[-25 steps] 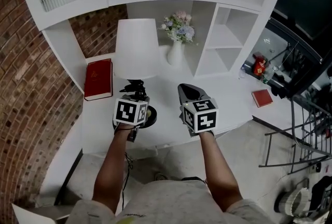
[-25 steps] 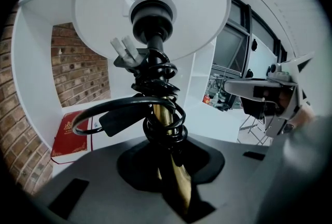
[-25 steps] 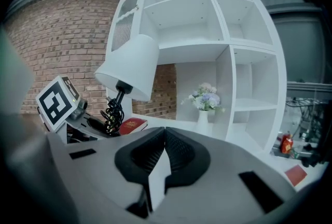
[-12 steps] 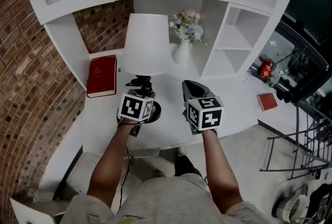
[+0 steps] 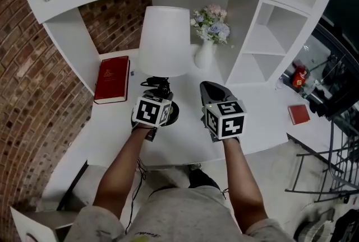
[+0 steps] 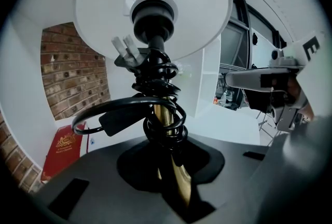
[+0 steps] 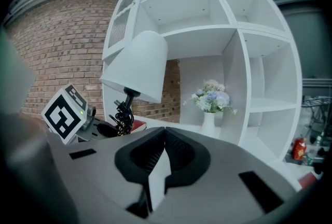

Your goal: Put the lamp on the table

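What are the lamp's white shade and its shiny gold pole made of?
The white cone-shaped lamp shade looks like matte fabric or plastic: it is smooth and even, with no shine. The shiny gold lamp pole seems to be polished, brass-like metal, since it gleams with bright streaks.

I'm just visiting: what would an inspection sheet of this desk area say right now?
Surface: white table.
Job's things: lamp tilted, white shade; whether base touches table unclear.
Clutter: red book, vase of flowers, small red book.
Tools: left tool shut on lamp's brass stem; right tool shut, empty.
Cables: black cord coiled round the stem.
Surroundings: white shelving, brick wall.
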### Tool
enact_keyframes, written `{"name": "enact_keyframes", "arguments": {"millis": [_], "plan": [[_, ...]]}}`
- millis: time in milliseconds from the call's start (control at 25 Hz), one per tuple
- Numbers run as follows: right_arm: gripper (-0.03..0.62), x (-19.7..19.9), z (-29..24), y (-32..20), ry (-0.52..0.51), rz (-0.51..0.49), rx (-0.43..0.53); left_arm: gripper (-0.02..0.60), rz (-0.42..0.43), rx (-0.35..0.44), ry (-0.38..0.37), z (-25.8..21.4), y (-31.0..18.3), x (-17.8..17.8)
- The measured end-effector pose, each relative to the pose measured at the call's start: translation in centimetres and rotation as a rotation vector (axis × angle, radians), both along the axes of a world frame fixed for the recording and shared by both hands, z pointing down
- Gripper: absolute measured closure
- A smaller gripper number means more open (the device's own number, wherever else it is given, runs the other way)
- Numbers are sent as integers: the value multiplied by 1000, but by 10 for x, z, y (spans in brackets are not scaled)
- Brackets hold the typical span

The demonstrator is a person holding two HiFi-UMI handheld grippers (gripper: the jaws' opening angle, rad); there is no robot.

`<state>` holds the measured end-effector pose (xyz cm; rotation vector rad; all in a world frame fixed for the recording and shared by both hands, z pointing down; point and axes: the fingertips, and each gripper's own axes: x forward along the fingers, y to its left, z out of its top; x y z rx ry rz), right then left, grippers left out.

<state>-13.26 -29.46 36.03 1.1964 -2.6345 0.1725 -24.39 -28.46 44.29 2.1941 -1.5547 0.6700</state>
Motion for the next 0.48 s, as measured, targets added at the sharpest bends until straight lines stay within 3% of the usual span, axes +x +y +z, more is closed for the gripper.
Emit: {"name": "enact_keyframes", "arguments": {"millis": [480], "plan": [[589,0,13,-53,-14,-40,-3,499,-60,56,-12,19,-60,-3]]}}
